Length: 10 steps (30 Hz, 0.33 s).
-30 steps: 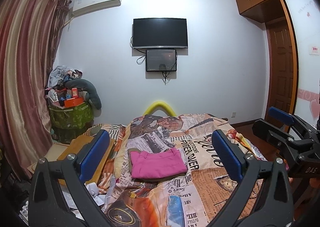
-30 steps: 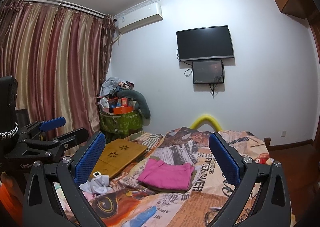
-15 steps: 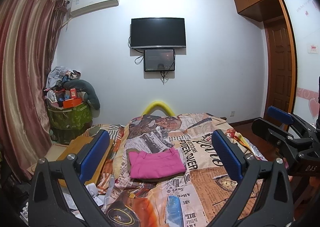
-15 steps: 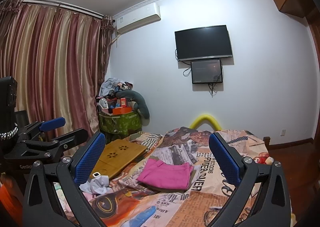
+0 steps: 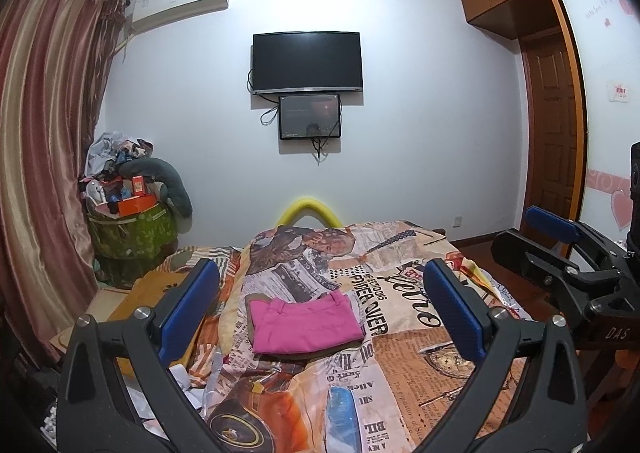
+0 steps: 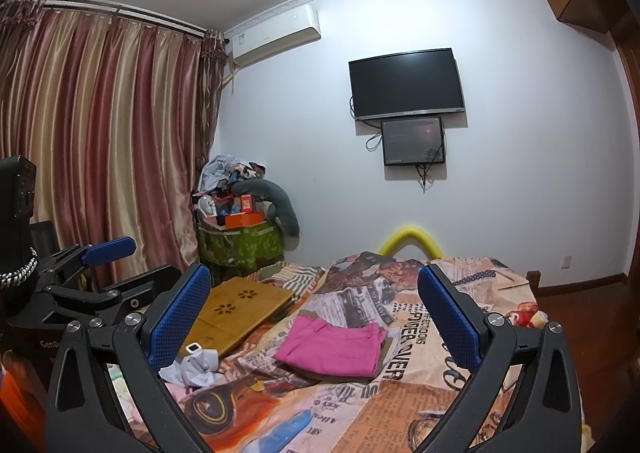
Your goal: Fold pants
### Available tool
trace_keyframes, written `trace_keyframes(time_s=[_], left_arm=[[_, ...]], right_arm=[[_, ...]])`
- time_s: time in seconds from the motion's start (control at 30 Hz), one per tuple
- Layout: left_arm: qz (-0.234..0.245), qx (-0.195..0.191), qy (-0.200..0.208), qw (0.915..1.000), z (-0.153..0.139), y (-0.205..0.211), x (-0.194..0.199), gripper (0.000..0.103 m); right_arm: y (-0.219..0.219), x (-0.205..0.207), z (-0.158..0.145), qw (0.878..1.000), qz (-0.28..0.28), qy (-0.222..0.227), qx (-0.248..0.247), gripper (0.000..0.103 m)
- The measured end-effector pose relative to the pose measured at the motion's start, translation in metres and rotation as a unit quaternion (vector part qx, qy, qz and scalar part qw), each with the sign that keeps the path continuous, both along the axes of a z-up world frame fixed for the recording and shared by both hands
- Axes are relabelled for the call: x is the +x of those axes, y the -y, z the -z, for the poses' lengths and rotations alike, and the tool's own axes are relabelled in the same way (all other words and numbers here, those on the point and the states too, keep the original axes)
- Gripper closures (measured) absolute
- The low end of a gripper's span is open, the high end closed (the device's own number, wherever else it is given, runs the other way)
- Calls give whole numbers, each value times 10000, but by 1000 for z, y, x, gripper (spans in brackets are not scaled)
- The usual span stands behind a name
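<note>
Folded pink pants [image 5: 305,322] lie flat on the bed on top of a folded olive-brown garment [image 5: 256,299]; they also show in the right wrist view [image 6: 332,347]. My left gripper [image 5: 320,309] is open and empty, held up well short of the pants. My right gripper [image 6: 314,315] is open and empty, also raised and back from the pants. The right gripper shows at the right edge of the left wrist view [image 5: 560,249], and the left gripper at the left edge of the right wrist view [image 6: 104,269].
The bed has a newspaper-print cover [image 5: 400,293]. A wooden lap tray [image 6: 236,309] and crumpled cloth [image 6: 196,367] lie at its left side. A green bin piled with clutter [image 5: 132,229] stands by the curtain. A TV [image 5: 307,61] hangs on the far wall, a wooden door [image 5: 554,133] at right.
Both views have shifted only slightly. The pants lie as before and both grippers stay open and empty.
</note>
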<state>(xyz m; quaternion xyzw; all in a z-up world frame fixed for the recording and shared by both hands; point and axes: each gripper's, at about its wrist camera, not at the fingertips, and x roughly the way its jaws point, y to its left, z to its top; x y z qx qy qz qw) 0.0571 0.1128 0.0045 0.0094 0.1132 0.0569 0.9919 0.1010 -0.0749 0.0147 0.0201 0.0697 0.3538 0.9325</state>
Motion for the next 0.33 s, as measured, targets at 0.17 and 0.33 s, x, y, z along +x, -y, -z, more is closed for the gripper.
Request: trace_keyframes(time_s=[0.17,0.33], left_arm=[[15,-11,-10,10000,0,-1,1,0],[27,-32,-26,10000,1,-2,2,0]], right_arm=[[-1,1,1,10000,-9,-32,-11,0],[-3,1,3,10000,-12,-44,-29,0]])
